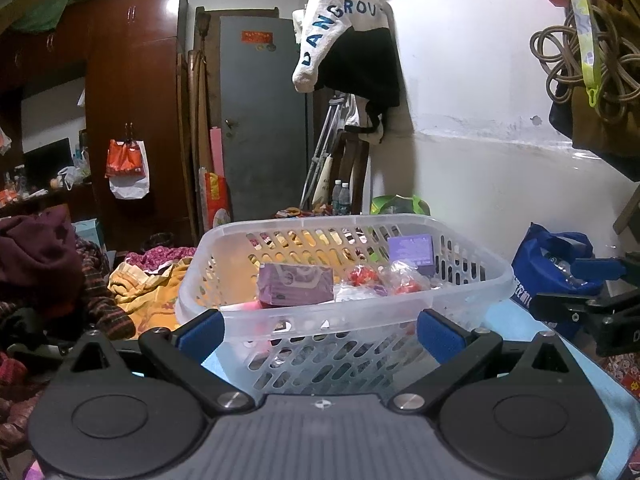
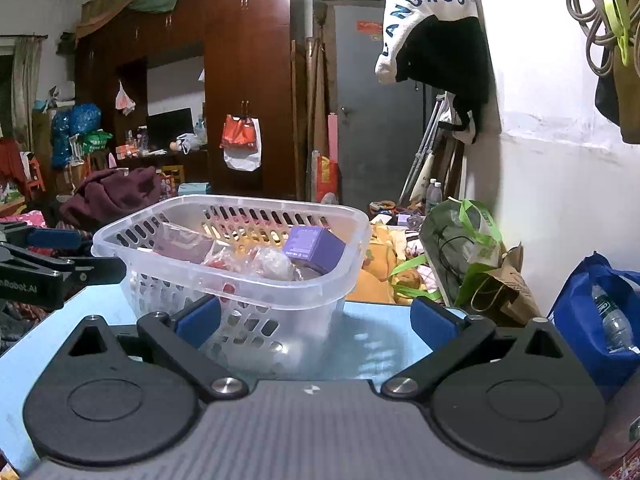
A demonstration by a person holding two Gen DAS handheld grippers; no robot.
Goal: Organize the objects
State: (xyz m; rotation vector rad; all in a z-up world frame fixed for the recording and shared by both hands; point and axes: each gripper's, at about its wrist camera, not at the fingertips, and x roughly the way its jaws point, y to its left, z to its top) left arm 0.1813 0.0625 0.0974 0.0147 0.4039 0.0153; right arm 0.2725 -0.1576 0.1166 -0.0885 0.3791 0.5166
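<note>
A clear slotted plastic basket (image 1: pixel 472 248) (image 2: pixel 168 216) stands on a light blue tabletop (image 2: pixel 380 332). Inside it lie a dark purple box (image 1: pixel 296 284) (image 2: pixel 184 242), a lighter purple box (image 1: pixel 412 250) (image 2: pixel 314 245) and clear wrapped packets with red bits (image 1: pixel 384 278) (image 2: pixel 256 262). My left gripper (image 1: pixel 320 334) is open, its blue pads on either side of the basket's near wall. The right gripper (image 2: pixel 316 318) is open too, just in front of the basket's right corner. Each gripper shows at the edge of the other's view (image 1: pixel 592 280) (image 2: pixel 56 252).
A blue bag (image 2: pixel 592 312) with a water bottle sits right of the table, and a green and brown bag (image 2: pixel 472 248) lies behind it. Piled clothes (image 1: pixel 48 264) lie to the left. A white wall (image 1: pixel 500 80), a grey door and a wardrobe stand behind.
</note>
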